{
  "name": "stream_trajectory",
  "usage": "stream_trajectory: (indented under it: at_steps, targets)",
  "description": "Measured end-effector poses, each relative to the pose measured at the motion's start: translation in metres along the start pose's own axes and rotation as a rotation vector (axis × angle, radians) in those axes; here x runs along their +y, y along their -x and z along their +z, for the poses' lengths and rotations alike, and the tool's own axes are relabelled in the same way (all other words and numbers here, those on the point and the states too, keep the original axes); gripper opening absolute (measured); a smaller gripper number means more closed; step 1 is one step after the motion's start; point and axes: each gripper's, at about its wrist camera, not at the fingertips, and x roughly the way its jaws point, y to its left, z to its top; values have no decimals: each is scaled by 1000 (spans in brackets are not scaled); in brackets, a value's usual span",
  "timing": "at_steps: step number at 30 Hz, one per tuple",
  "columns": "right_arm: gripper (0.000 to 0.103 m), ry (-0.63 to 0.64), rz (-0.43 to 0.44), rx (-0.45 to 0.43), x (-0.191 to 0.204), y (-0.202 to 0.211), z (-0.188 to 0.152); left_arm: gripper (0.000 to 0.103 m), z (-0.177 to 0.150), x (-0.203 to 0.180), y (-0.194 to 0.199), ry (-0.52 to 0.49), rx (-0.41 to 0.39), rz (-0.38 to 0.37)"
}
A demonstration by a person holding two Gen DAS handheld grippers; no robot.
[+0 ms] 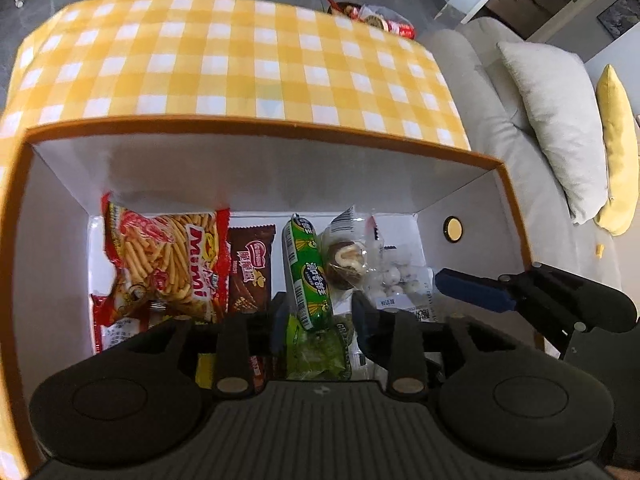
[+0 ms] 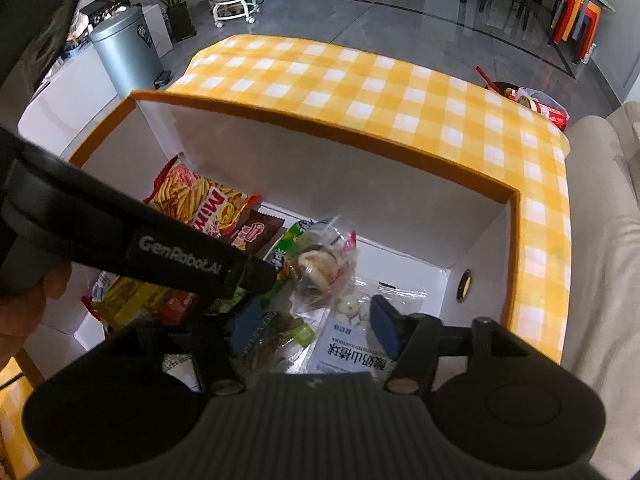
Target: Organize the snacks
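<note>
Left claw [image 1: 320,320] open, over snack box [image 1: 256,128]

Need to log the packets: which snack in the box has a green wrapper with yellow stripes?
The long sausage-shaped packet, lying between the brown chocolate wafer packet and the clear bag with the round pastry. The others are red, brown or clear.

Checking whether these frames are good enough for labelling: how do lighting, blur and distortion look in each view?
Left wrist view: strong fisheye bend on the box rim, snack packs sharp, the tongs dark in shadow. Right wrist view: same curving, floor glossy with reflections, the other tool shades the packs.
</note>
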Motion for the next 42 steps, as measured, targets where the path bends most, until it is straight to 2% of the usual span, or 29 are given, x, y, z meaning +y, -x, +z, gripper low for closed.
stream_trajectory:
  at_steps: [4,10,13,20,27,35,42]
  targets:
    - [75,-35,-6,-3,0,12,1,62,-3,-5,19,-22,-38,17]
    - [76,-31,-8,-25,8,39,1,73,-11,-17,63,-102,-136,85]
    - [82,-31,-27,-40,16,59,1,74,-19,-26,91,-145,-198,117]
    - [87,-86,-24,-85,36,111,-13,78,-54,-45,150,-242,-329,164]
    - [93,-96,-50,-103,63,156,-44,81,-100,-59,182,-307,-444,226]
    - [99,-97,-123,-176,82,197,-80,87,-143,-69,210,-325,-585,303]
    - [99,-174,-153,-252,81,219,-106,89,-172,-67,221,-277,-645,324]
